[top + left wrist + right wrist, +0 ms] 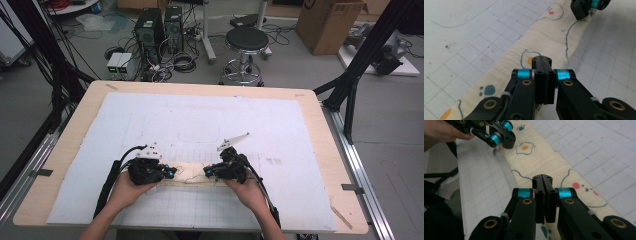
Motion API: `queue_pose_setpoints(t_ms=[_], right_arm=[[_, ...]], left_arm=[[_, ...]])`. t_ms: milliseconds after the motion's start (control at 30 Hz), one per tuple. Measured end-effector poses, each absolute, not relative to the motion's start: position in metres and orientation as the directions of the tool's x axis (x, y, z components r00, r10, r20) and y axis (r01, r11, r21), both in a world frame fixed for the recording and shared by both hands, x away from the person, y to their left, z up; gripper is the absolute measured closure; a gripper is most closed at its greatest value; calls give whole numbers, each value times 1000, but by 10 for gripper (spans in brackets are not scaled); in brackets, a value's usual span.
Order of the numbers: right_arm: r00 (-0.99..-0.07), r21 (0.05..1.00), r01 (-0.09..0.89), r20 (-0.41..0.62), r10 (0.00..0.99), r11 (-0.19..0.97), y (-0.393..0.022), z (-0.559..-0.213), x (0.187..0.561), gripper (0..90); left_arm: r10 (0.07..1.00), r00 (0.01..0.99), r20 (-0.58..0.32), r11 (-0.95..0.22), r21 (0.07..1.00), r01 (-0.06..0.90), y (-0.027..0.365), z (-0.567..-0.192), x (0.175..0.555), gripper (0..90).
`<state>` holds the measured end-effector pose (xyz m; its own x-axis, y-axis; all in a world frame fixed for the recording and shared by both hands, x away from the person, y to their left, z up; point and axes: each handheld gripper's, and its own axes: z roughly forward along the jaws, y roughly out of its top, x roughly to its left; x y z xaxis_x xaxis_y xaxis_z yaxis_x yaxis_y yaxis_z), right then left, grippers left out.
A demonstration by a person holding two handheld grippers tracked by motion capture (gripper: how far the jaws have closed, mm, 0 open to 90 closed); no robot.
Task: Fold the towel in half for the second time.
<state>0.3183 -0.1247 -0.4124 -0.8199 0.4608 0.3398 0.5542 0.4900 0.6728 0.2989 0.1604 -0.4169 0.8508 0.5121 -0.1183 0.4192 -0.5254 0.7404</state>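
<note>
A long cream cloth (189,176) printed with fried eggs and paw marks lies folded in a strip on the white gridded mat (200,120), near the front edge. My left gripper (171,172) hovers over the cloth's left end and my right gripper (206,172) over its right end, tips facing each other. In the left gripper view the jaws (541,58) are pressed together above the cloth (544,37), nothing visible between them. The right gripper view shows the same: shut jaws (542,178) over the cloth (549,157), with the left gripper (506,140) farther along the strip.
The mat covers most of a wooden table (75,125). Beyond the table's far edge stand a black stool (246,42), computer towers (150,27) with cables, and a cardboard box (327,22). Black frame posts rise at both sides.
</note>
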Motion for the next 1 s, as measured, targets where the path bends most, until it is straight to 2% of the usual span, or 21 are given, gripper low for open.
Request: queue_pose_setpoints(t_ms=[300, 1000], right_arm=[[-856, 616, 503, 258, 449, 606, -117, -426, 312, 896], [-873, 641, 449, 168, 458, 622, -163, -427, 300, 870]], left_arm=[[527, 847, -71, -585, 693, 422, 163, -428, 295, 894], [568, 821, -66, -549, 713, 437, 202, -430, 289, 847]])
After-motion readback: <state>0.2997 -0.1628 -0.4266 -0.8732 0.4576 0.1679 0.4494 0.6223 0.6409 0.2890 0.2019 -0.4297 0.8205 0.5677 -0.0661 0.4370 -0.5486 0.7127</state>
